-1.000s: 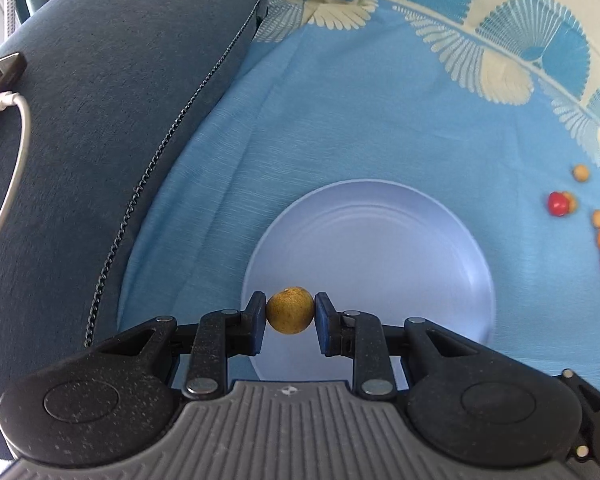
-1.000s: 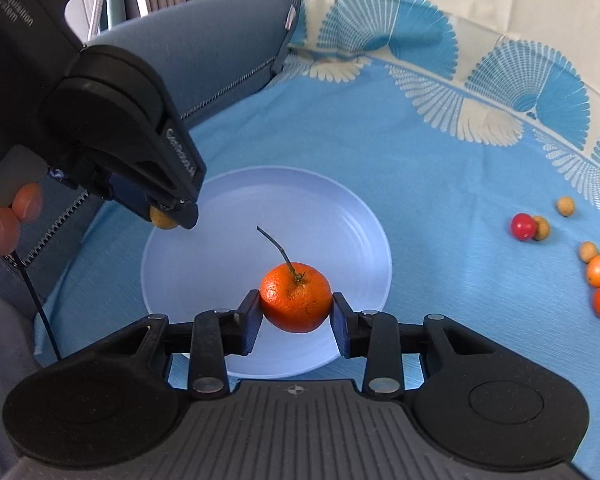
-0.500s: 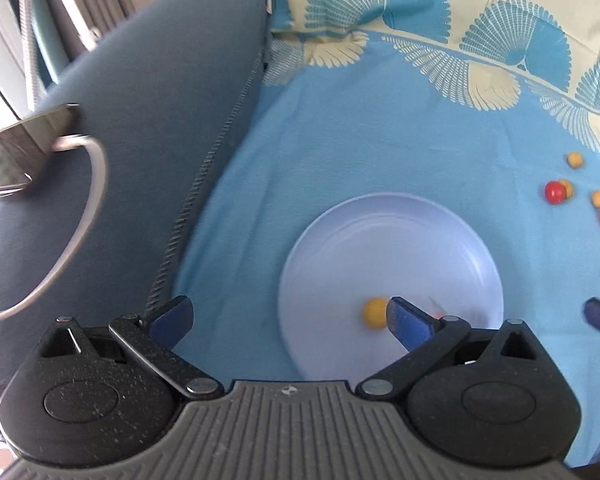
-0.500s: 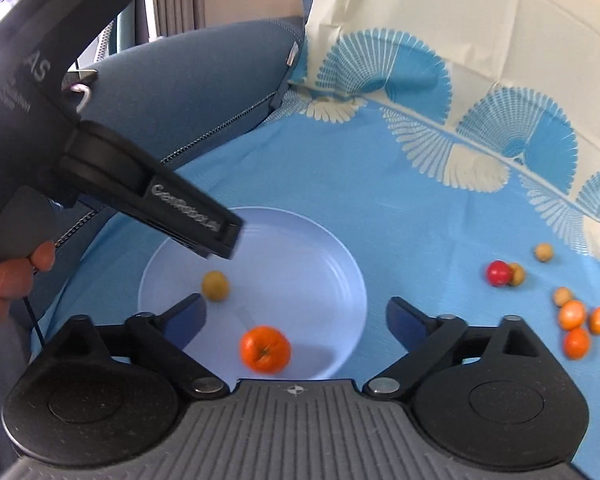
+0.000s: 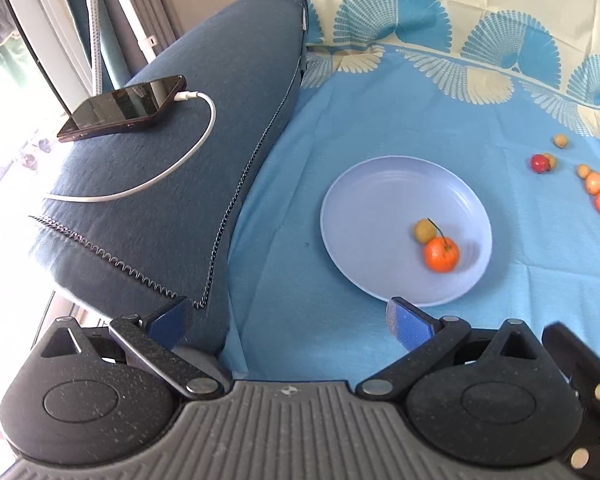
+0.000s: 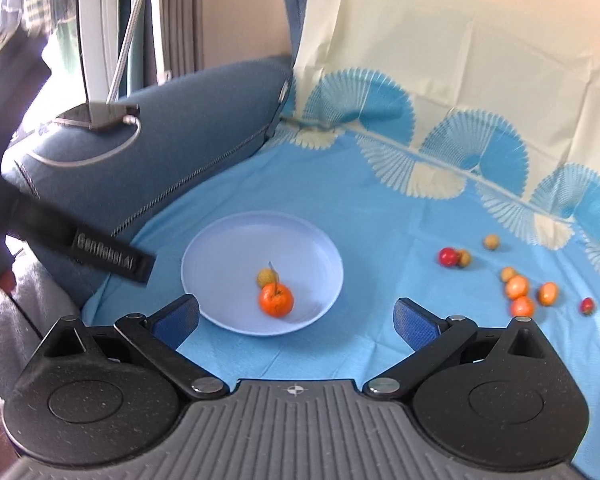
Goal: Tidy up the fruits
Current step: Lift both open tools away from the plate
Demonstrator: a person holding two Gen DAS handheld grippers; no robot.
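At the far left, beside the pale blue round plastic plate (image 5: 380, 184), lies a dark blue-grey cushion (image 5: 172, 184) with a black smartphone (image 5: 120, 109) and its white charging cable (image 5: 172, 164) on top; I should keep away from that side.

My left hand-held gripper (image 5: 288, 316) is spread wide and holds nothing; between its blue pads I see only the blue patterned cloth (image 5: 380, 100), and the plate is just ahead and to the right of it.

On the plate rest a small yellow-brown round fruit (image 5: 425, 230) and an orange mandarin with a thin stem (image 5: 441, 254), touching each other, in the near right part of the plate. The rest of the plate is free, so I judge there is much room for more fruit.

My right hand-held gripper (image 6: 296, 316) has its jaws opening, almost fully spread, with nothing pinched; the plate shows just ahead between its pads.

The loose small fruits (image 6: 516, 286), red, yellow-brown and orange, lie well to the right of the plate on the cloth, some touching, in a line running away from me. They are right of both grippers, and I think my right one is nearer, with open cloth between. The cream border of the cloth (image 6: 440, 60) rises behind them, so I would come from the near side.
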